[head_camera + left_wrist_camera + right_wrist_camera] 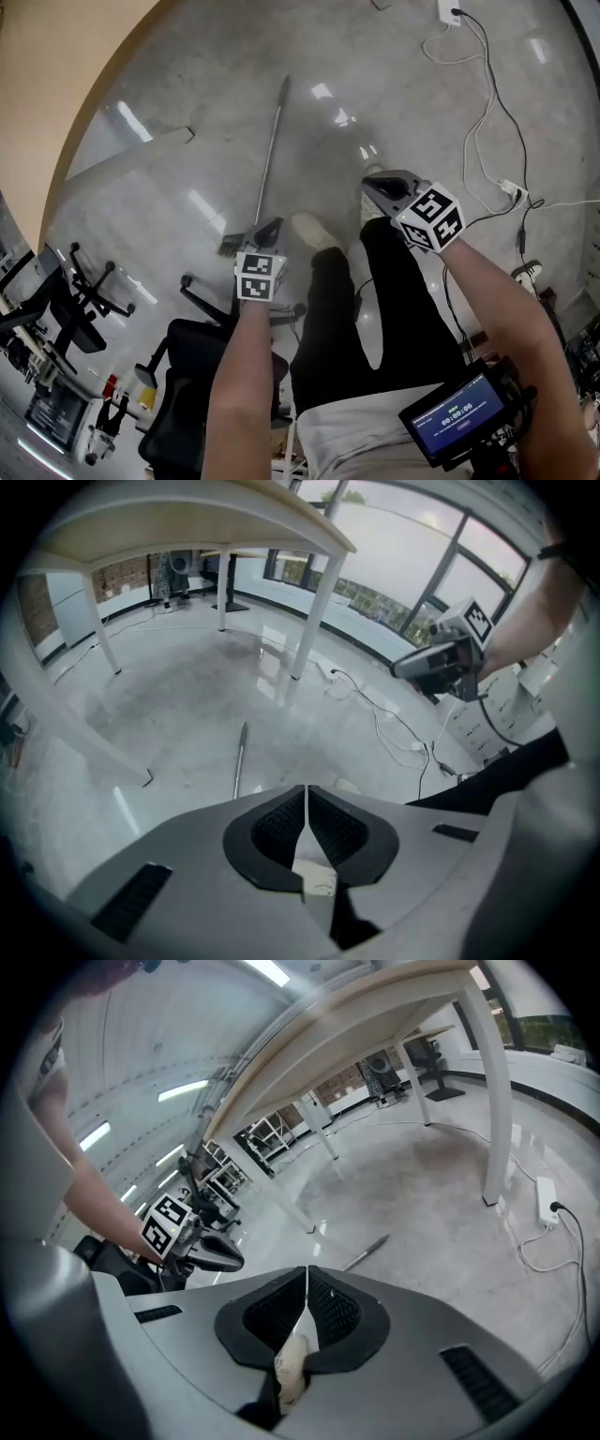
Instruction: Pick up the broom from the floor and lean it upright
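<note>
1. I take this for an open-plan office or lab workroom: a wide, polished grey floor (pixel 187 159) spreads out around me.
2. Black swivel chairs (pixel 202 366) on castors stand close beside me.
3. A long pale worktop (pixel 187 517) rests on thin white legs.
4. Tall windows (pixel 412 546) line one side, and there is a brick wall (pixel 122 574) at the far end.
5. White cables (pixel 491 94) and a power strip (pixel 547 1191) lie on the floor.
6. Shelving racks (pixel 267 1133) stand far off under ceiling strip lights (pixel 187 1089).
</note>
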### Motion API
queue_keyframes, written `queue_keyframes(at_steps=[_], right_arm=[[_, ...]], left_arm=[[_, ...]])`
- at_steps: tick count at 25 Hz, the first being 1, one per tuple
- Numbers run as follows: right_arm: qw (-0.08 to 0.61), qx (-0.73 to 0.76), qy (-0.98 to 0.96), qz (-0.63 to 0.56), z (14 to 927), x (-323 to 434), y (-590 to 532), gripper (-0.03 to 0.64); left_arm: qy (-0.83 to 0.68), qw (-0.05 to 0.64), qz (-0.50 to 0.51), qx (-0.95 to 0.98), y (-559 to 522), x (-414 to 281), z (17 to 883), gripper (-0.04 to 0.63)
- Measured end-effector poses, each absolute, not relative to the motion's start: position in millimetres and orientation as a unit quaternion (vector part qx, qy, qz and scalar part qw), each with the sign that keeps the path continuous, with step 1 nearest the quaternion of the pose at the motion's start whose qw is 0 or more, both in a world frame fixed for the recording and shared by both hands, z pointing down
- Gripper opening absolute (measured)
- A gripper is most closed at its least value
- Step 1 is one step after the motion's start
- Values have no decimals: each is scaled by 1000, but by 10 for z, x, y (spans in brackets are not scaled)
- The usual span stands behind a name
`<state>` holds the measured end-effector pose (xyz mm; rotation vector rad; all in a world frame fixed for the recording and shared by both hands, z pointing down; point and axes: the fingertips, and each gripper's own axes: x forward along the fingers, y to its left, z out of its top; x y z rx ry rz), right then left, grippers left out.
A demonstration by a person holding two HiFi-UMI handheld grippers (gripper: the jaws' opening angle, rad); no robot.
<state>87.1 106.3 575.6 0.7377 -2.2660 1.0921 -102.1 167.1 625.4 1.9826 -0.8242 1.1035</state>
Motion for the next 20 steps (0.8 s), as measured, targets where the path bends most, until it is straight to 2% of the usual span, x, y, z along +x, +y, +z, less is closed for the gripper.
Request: queue_keyframes(at_steps=[7,20], right_arm=[[268,277,-831,402,6174,1124,977,20],[282,245,-848,375,7194,1152,720,20]], left_arm=[[-303,344,456,763,1519,-1040,6846,18],[-321,345,487,735,1268,-1284,8253,18]])
